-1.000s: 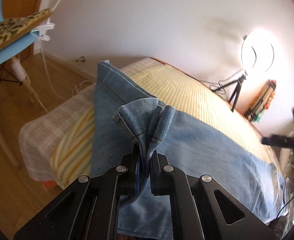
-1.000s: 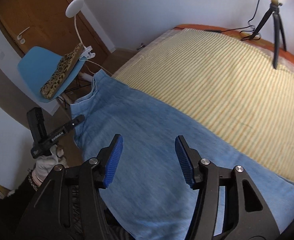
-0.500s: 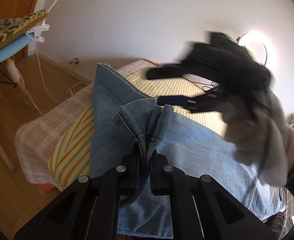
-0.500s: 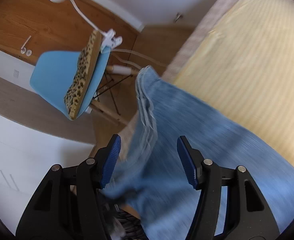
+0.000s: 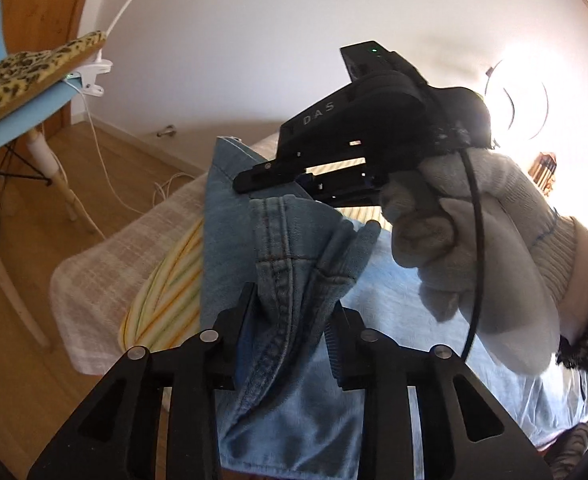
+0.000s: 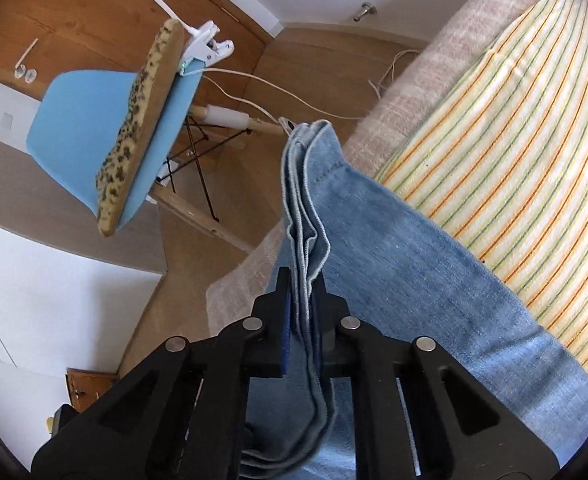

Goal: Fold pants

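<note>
Light blue denim pants [image 5: 394,320] lie across a bed with a yellow striped cover [image 6: 534,140]. In the left wrist view a bunched denim hem [image 5: 294,248] sits between my left gripper's [image 5: 290,320] parted jaws, which have loosened around it. My right gripper [image 6: 302,280] is shut on the stacked hem edges of the pants [image 6: 306,184] at the bed's end. It also shows in the left wrist view [image 5: 334,148], held by a white-gloved hand [image 5: 474,240] just beyond the bunched hem.
A blue chair [image 6: 94,128] with a leopard-print cushion [image 6: 142,120] stands on the wooden floor beside the bed's end. White cables [image 6: 274,92] trail on the floor. A lit ring light [image 5: 518,108] stands at the far side of the bed.
My right gripper swung to the bed's end and shut on the pants' hem edges. My left gripper's jaws parted from a tight grip around the bunched hem.
</note>
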`<state>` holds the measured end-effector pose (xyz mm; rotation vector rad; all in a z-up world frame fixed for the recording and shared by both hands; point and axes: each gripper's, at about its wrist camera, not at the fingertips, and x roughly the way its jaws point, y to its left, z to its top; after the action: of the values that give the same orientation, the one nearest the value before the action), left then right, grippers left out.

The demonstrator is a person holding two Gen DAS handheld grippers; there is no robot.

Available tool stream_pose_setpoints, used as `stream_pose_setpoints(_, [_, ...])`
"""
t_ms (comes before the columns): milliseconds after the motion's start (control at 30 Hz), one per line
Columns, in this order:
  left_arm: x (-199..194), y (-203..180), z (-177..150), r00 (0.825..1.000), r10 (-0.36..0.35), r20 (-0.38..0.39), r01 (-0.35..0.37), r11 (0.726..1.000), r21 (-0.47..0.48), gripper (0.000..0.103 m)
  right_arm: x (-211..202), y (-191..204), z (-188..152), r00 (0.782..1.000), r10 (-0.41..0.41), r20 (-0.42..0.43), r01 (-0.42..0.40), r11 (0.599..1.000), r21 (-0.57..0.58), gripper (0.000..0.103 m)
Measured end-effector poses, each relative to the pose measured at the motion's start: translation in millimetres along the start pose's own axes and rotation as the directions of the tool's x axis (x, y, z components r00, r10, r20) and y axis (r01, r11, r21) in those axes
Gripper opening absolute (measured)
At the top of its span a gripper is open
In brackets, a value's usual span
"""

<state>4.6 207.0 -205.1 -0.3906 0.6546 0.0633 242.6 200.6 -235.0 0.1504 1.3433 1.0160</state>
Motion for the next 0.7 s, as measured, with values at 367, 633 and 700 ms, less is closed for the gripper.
stream_pose_setpoints(367, [-23.9, -25.4, 5.6, 0.987, -0.155, 0.033, 0.151, 0.982, 0.111, 0.011, -59.8, -9.0, -17.9, 0.994, 0.007, 0.109, -0.01, 1.0, 0.026, 0.007])
stream_pose_setpoints(633, [-43.6, -67.2, 1.4, 0.942, -0.336, 0.006, 0.332, 0.935, 0.123, 0.011, -152.1, -30.8, -54.7, 0.971, -0.028, 0.238, 0.014, 0.998, 0.062, 0.007])
stream_pose_setpoints(700, [-46.1, -84.1, -3.7, 0.927, -0.374, -0.014, 0.372, 0.918, 0.14, 0.011, -171.4, -37.6, -64.7, 0.962, -0.047, 0.268, 0.028, 0.997, 0.074, 0.007])
